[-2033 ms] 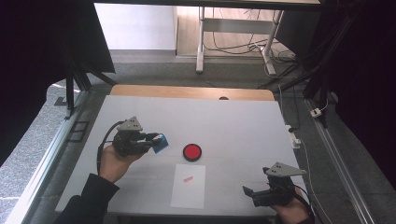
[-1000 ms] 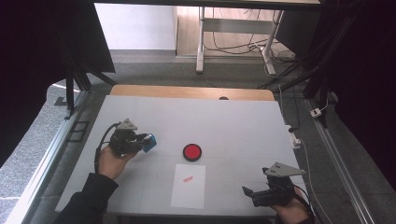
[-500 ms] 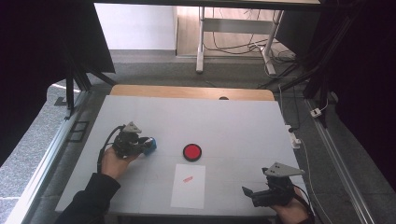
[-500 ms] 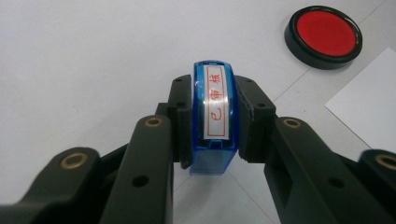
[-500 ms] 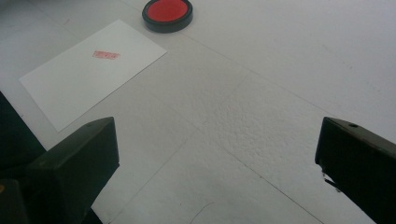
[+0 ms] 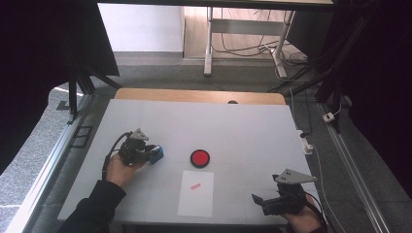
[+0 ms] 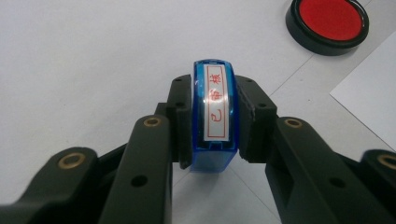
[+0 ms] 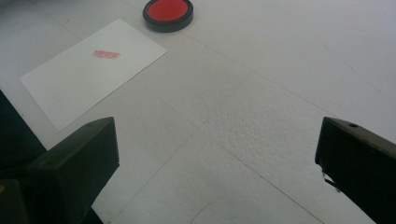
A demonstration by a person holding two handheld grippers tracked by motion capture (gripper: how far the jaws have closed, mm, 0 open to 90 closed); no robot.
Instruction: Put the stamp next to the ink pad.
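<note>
Fingers of left gripper (image 7: 215, 126) clamp blue stamp (image 7: 215, 116), base hidden; right gripper (image 8: 215, 154) fingers wide.

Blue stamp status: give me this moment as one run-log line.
left gripper: shut on blue stamp | right gripper: open, idle | paper: red imprint on it | red ink pad: open

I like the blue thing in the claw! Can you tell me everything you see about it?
The blue stamp is a small block of see-through blue plastic. Its top carries a white label with red characters inside a red frame. The left claw is shut on it, one black pad on each side. It sits low over the white table, left of the red ink pad.
</note>
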